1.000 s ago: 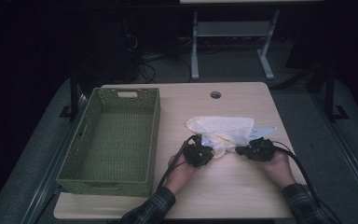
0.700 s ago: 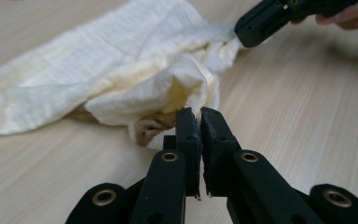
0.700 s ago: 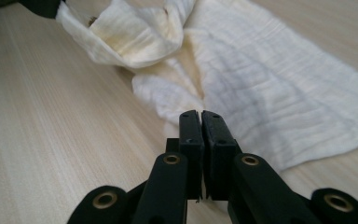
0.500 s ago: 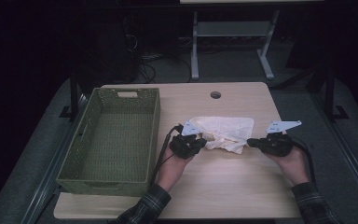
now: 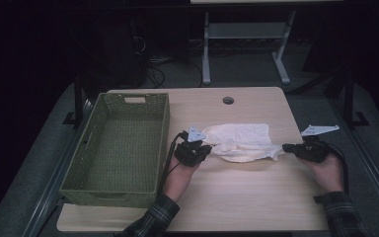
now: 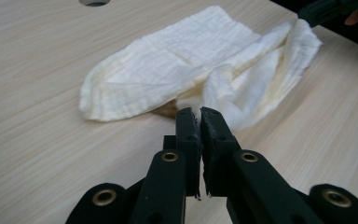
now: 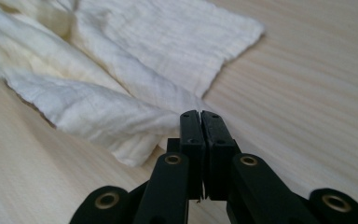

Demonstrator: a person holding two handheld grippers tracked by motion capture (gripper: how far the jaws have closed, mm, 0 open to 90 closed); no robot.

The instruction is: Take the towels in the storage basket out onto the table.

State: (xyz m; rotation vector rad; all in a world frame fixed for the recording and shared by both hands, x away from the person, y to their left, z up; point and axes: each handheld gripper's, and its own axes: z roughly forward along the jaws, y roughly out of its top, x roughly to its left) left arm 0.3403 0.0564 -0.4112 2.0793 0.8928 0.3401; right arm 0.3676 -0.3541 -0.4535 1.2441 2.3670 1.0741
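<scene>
The grippers have drawn apart, jaws clamped on the cloth (image 5: 242, 142), stretching it beside the basket (image 5: 121, 148); flattening remains.

High view: fixed above person's side, looks forward and down; takes in whole table (image 5: 237, 197), basket (image 5: 118, 148), dark floor beyond.
Left gripper view: rides low over tabletop, close, looks along own jaws across cloth (image 6: 191, 74) toward right gripper (image 6: 328, 9) at far corner.
Right gripper view: same low, close angle, faces opposite way along cloth (image 7: 121, 70).
Shared by all three: cloth (image 5: 242, 140) and wood around it.
</scene>
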